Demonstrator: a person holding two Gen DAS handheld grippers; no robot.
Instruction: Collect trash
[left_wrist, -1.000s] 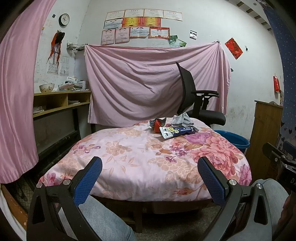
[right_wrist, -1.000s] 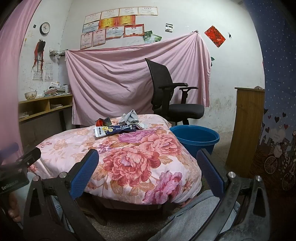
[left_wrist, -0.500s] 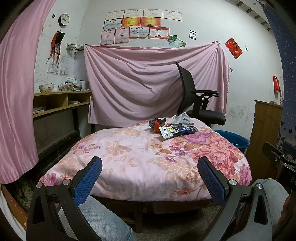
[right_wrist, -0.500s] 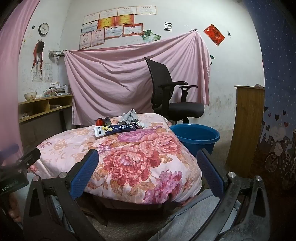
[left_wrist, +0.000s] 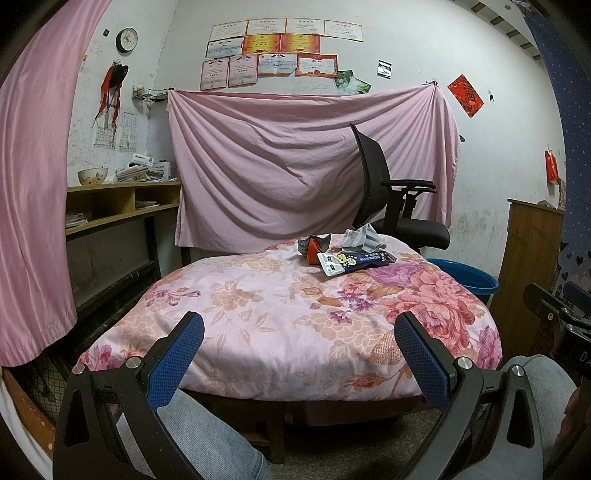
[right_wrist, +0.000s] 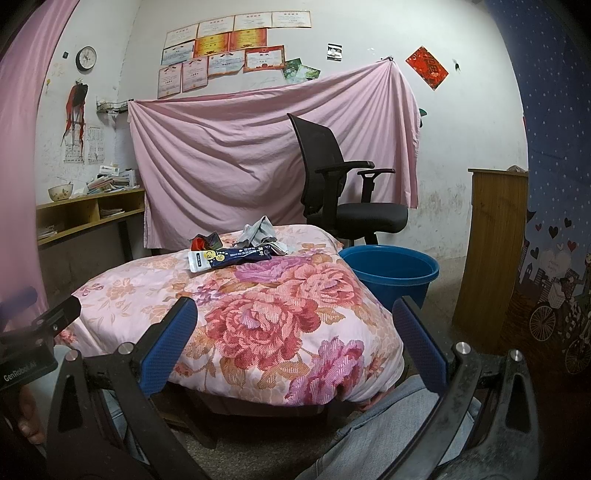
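Both claws, left claw and right claw, spread and empty; wrappers lie centre frame on floral surface; blue basin right of centre, interior unseen.

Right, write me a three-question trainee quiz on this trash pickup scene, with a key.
1. True or false: the left gripper is shut on a wrapper.
2. Multiple choice: the blue-and-white wrapper lies A) in the blue tub, B) on the floral quilt, C) on the office chair.
3. Fill in: the blue tub stands on the floor beside the quilt-covered table, in front of the black ____.

Key
1. False: both the left gripper and the right gripper are open and empty, well short of the trash.
2. B: it lies on the floral quilt, next to the crumpled red wrapper and grey wrapper.
3. Office chair.
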